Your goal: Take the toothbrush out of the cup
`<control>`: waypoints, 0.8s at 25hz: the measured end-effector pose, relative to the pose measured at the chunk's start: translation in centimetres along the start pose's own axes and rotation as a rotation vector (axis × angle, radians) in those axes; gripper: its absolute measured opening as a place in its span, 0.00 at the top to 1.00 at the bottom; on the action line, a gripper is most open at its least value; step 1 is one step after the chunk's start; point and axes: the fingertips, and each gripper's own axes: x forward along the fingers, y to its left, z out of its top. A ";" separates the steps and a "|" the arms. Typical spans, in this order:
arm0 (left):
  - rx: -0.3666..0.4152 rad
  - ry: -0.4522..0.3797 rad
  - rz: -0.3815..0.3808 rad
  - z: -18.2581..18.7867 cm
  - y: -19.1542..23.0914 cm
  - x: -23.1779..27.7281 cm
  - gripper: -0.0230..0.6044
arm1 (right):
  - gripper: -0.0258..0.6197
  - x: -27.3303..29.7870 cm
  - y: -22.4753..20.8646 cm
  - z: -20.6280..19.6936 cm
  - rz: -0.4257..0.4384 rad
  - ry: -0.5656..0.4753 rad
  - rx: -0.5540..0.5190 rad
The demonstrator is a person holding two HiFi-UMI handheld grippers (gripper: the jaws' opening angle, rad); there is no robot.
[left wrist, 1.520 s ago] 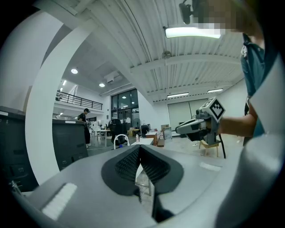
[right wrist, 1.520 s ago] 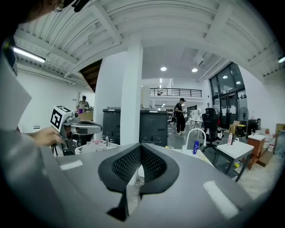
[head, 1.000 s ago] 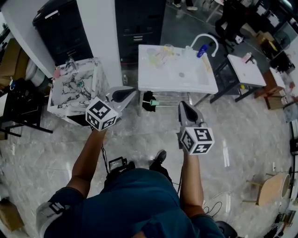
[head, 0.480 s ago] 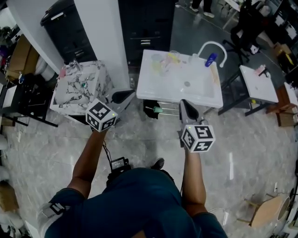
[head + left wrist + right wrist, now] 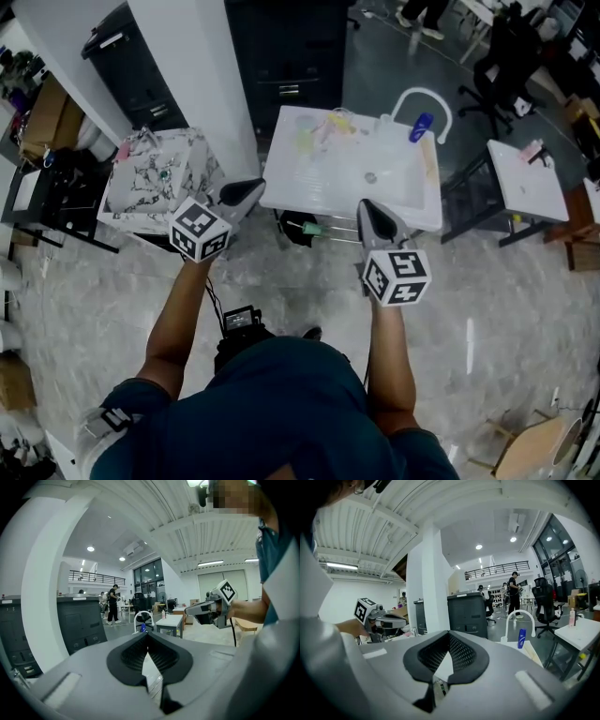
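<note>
- Left gripper [image 5: 148,645]: I see its jaws together, the dark pads meeting along a seam, nothing between them.
- Right gripper [image 5: 449,648]: its jaws are together too, and nothing is clamped there either.
- In the head view both grippers are held level, side by side but apart, over the marble floor [image 5: 300,272], each with its marker cube towards me.
- The left tip sits just near the sink's left corner; the right tip lies over the sink's near edge, right of centre.
- Each gripper view catches the other gripper out to the side, in a bare forearm's hand.
- Sink [image 5: 309,178]: a white top on a stand, straight ahead and just beyond both tips.
- Cup [image 5: 337,116]: a clear one stands at the sink's far edge, left of the faucet, well apart from both grippers.
- Toothbrush: coloured bits show by the cup, but I cannot pick the brush out at this size.
- Faucet [image 5: 508,627]: a white arch at the sink's far right, with a blue bottle [image 5: 521,638] just beside it.
- Left of the sink stands a marble-patterned box [image 5: 155,173], behind it a white pillar [image 5: 197,84].
- Beyond the sink is a dark cabinet [image 5: 291,56]; right of it, a small white table [image 5: 525,183].
- Further off, people stand among desks and chairs.
</note>
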 end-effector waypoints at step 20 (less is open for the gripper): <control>-0.009 0.000 -0.132 1.0 4.2 14.0 0.97 | 0.95 4.3 -10.0 -0.2 -0.116 0.036 0.044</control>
